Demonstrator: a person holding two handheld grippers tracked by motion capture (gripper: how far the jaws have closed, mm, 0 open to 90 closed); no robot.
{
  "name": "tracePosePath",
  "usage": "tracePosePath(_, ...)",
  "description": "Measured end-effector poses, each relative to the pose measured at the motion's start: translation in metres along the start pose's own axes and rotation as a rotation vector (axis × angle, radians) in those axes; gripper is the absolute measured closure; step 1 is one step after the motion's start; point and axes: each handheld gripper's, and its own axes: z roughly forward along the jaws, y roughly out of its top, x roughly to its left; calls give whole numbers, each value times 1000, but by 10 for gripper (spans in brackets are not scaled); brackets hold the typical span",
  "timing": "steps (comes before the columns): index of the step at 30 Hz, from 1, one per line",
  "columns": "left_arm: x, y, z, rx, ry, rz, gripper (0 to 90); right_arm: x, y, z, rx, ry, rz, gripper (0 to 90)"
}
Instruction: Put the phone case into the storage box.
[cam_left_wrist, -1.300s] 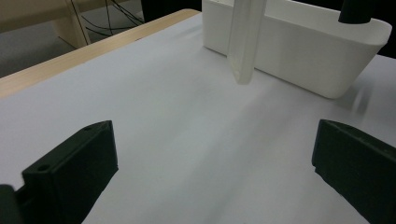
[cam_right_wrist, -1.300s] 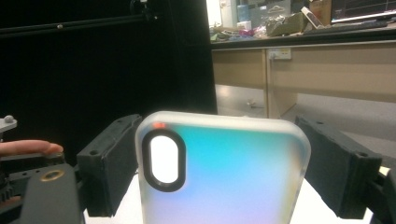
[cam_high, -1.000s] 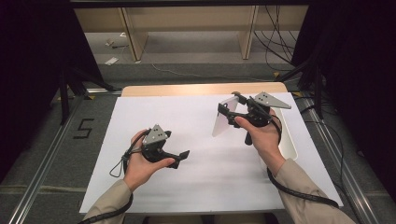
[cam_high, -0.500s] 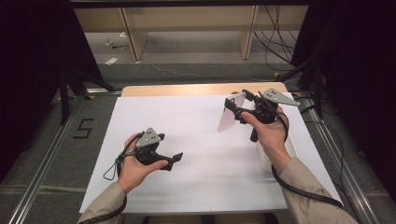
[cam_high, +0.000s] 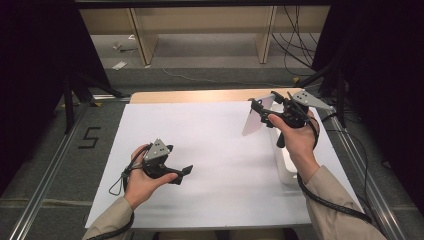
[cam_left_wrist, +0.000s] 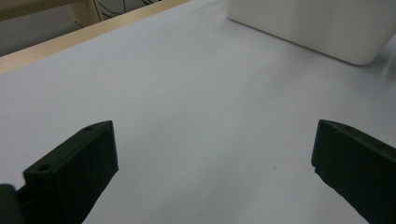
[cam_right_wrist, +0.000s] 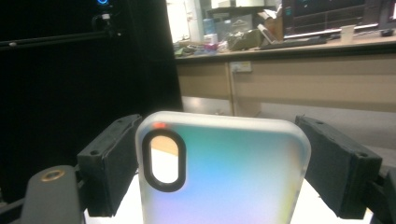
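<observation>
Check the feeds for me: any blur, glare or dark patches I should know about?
High view: evenly lit white table cover, room edges black, phone case slightly soft. Left gripper view: sharp near the jaws, white bin a bit soft. Right gripper view: phone case close and hazy, left background black.

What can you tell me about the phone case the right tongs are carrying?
The phone case looks like frosted, translucent plastic with a faint rainbow sheen and rounded corners. Near one corner is an oval camera cutout with a black rim, and a small red mark sits just above it. The right tongs hold it by its long edges, one black jaw against each side. In the high view the case is lifted off the white table cover, tilted, above a white bin at the table's right edge.
</observation>
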Motion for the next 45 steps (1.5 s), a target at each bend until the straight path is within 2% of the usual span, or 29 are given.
tracePosePath(4, -1, -1, -1, 5, 7, 12, 0, -5, 5, -4, -8, -28, -11, 183)
tracePosePath(19, 1, -4, -1, 5, 15, 4, 0, -18, 10, -13, -12, -91, -24, 183)
tracePosePath(45, 0, -2, -2, -1, 19, 12, 3, -35, 12, -21, -16, -178, -26, 183)
